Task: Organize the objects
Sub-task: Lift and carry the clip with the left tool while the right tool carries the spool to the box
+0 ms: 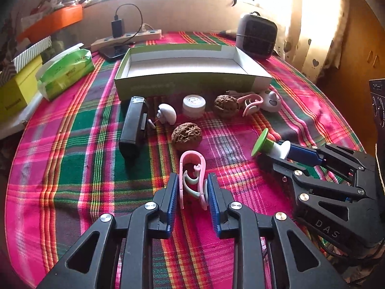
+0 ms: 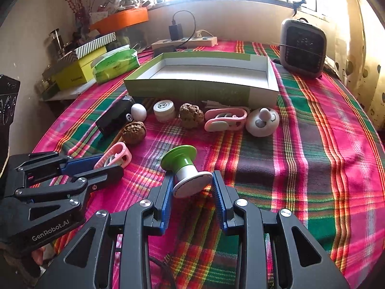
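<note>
— So, biggest thing first: where's the box (image 1: 190,82)?

— At twelve o'clock from both claws, open and empty, its long side across the view, on the plaid tablecloth (image 1: 72,168). A row of small things lies just in front of it: a black case (image 1: 133,127) at eleven, two walnuts, a white jar (image 1: 194,106), a second pink clip.

— And the claws?

— The right gripper (image 2: 192,185) pinches the green-and-white spool (image 2: 186,171) by its white end, green flange aimed toward twelve. The left gripper (image 1: 192,187) has its blue pads against both sides of the pink clip (image 1: 192,175); it looks pinched, though the clip seems to rest on the cloth.

— Which way does the clip run?

— Its long axis runs six to twelve, straight out from the jaws, rounded end toward the box.

— Then the next move?

— I'd judge lift and carry toward twelve. Neither hand is clearly nearer; the walnut (image 1: 186,136) sits right in the left one's path.
</note>
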The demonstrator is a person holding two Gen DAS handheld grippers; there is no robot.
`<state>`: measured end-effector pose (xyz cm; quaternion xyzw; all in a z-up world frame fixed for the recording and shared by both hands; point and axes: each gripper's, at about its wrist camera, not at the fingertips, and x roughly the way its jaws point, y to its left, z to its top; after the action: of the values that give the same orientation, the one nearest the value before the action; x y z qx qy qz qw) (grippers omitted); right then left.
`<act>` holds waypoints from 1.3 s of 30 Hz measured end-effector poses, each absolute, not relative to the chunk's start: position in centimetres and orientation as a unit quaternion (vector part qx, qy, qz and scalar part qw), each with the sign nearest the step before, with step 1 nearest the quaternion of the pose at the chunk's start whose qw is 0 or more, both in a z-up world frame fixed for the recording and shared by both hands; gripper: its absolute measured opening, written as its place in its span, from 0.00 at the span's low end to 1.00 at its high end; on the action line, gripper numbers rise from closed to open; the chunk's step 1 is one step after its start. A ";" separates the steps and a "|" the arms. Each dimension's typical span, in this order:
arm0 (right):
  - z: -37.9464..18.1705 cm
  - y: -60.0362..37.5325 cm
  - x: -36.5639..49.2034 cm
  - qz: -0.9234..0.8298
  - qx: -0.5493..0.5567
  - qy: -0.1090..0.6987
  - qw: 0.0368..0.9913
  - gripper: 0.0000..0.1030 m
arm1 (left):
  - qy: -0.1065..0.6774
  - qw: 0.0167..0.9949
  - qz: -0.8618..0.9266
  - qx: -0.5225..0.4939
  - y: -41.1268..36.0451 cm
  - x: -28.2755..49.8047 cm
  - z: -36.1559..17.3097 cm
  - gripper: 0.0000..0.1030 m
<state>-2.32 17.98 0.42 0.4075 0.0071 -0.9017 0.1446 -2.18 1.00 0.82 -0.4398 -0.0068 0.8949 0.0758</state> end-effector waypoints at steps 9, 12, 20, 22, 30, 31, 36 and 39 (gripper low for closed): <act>0.4 17.5 -3.1 -0.896 0.411 0.018 0.165 0.42 | -0.008 0.078 0.896 -0.436 0.7 -2.5 0.7 0.22; 0.3 17.2 -3.2 -0.896 0.410 0.024 0.167 0.48 | -0.007 0.077 0.897 -0.436 0.7 -2.5 0.8 0.22; 0.3 17.0 -3.5 -0.898 0.408 0.025 0.165 0.48 | -0.017 0.081 0.898 -0.432 0.5 -2.9 0.8 0.22; 0.3 16.9 -3.5 -0.899 0.406 0.028 0.163 0.48 | -0.020 0.081 0.898 -0.432 0.4 -2.9 0.8 0.22; 0.3 16.9 -3.3 -0.901 0.403 0.030 0.157 0.40 | -0.011 0.078 0.899 -0.431 0.6 -2.9 0.8 0.21; 0.3 16.9 -3.3 -0.901 0.403 0.030 0.156 0.40 | -0.009 0.077 0.899 -0.431 0.6 -2.8 0.8 0.21; 0.3 16.9 -3.3 -0.902 0.403 0.026 0.154 0.39 | -0.008 0.076 0.899 -0.431 0.6 -2.8 0.8 0.21; 0.3 17.0 -3.3 -0.902 0.404 0.023 0.153 0.39 | -0.008 0.076 0.899 -0.430 0.6 -2.8 0.8 0.21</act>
<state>-3.26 16.97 0.31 0.4036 0.0226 -0.9018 0.1527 -2.82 0.60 0.80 -0.4303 -0.0078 0.8994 0.0764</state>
